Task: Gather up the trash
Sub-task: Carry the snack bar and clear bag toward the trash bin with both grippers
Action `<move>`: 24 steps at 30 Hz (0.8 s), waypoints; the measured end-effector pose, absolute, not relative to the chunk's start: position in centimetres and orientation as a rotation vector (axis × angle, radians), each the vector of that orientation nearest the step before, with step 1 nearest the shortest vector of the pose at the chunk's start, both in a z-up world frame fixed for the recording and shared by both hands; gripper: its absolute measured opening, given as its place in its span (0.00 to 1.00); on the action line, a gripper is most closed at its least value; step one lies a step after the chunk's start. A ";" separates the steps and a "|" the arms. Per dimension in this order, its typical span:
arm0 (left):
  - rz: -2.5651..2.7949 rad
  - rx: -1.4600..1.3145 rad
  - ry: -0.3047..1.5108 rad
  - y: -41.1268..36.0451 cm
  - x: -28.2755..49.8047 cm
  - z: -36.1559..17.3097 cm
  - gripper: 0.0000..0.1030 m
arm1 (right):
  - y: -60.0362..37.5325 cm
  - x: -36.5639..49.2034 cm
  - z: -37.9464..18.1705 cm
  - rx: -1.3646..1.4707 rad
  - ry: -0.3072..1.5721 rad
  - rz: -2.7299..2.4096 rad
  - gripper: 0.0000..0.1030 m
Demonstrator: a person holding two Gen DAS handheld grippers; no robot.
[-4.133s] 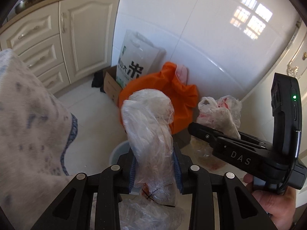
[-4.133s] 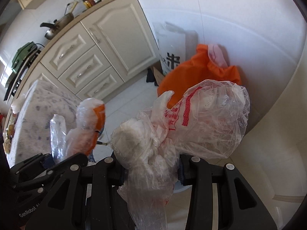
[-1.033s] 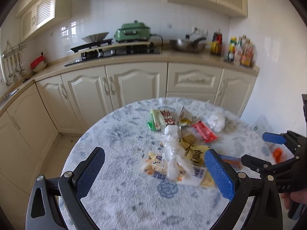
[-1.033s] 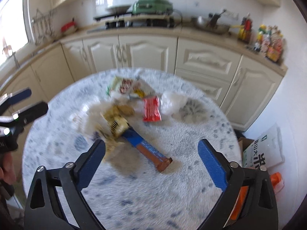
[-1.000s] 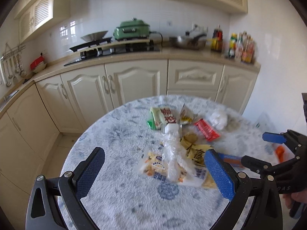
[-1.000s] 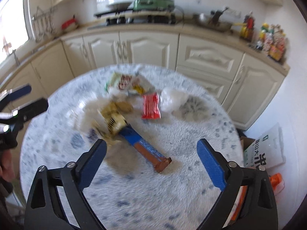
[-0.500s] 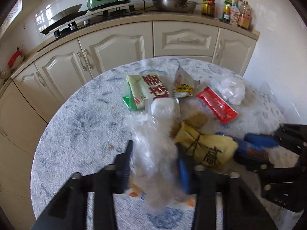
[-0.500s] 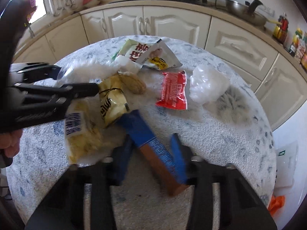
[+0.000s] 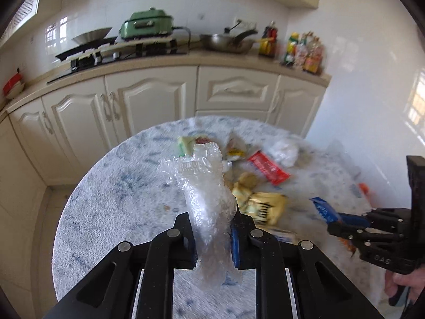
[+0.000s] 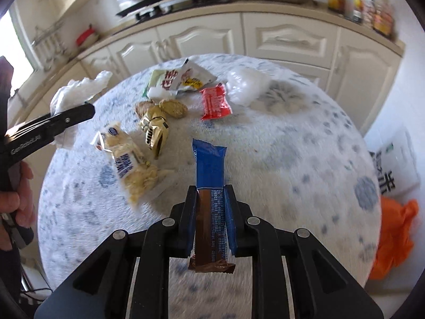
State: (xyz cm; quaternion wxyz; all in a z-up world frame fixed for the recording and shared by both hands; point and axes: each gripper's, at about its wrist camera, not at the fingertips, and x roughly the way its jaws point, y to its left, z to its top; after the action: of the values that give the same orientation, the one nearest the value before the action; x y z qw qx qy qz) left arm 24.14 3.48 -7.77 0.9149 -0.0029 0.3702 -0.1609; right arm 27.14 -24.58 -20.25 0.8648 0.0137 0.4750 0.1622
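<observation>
My left gripper (image 9: pixel 211 235) is shut on a crumpled clear plastic bag (image 9: pixel 205 199) and holds it above the round table (image 9: pixel 111 207). In the right wrist view the left gripper (image 10: pixel 79 113) shows at the left with the white-looking bag (image 10: pixel 77 94). My right gripper (image 10: pixel 211 212) is shut on a blue and brown bar wrapper (image 10: pixel 211 186), lifted above the table (image 10: pixel 305 159). In the left wrist view the right gripper (image 9: pixel 342 222) holds the blue wrapper (image 9: pixel 322 208) at the right. More trash lies on the table: a red packet (image 10: pixel 215 102), a gold wrapper (image 10: pixel 154 130), a snack bag (image 10: pixel 130 168).
A green and white packet (image 10: pixel 170 78) and a clear crumpled bag (image 10: pixel 245 86) lie at the table's far side. Cream kitchen cabinets (image 9: pixel 148 111) stand behind. An orange bag (image 10: pixel 393 236) and a white sack (image 10: pixel 393 170) sit on the floor to the right.
Both grippers closed on trash and lifted it: the left took the clear plastic bag, the right took the blue and brown wrapper. Both have pulled back and up from the table.
</observation>
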 end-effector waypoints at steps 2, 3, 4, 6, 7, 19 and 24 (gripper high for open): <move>-0.366 0.011 0.738 3.4 22.8 -7.0 0.14 | -25.1 26.1 -19.5 0.055 0.974 0.317 0.18; -0.377 0.015 0.728 3.4 21.9 -6.6 0.14 | -25.4 25.4 -19.0 0.070 0.959 0.307 0.18; -0.394 0.019 0.715 3.2 21.0 -6.2 0.14 | -25.6 25.0 -18.6 0.075 0.950 0.298 0.18; -0.415 0.017 0.695 3.1 19.9 -5.6 0.14 | -25.9 24.0 -17.7 0.083 0.930 0.284 0.18; -0.424 0.012 0.682 3.0 19.1 -5.2 0.14 | -26.1 23.7 -17.3 0.090 0.923 0.288 0.18; -0.424 -0.051 0.528 0.0 12.0 -1.2 0.14 | -30.3 20.4 -9.7 0.076 0.734 0.316 0.18; -0.460 -0.014 0.478 -1.9 9.7 0.3 0.14 | -33.2 18.9 -7.0 0.133 0.639 0.284 0.18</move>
State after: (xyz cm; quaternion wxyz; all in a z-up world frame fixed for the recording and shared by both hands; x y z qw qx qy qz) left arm 9.73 -1.90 0.27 0.9454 -0.0070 0.2347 -0.2259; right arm 18.91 -33.18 -7.00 0.9373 0.0652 0.3127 0.1392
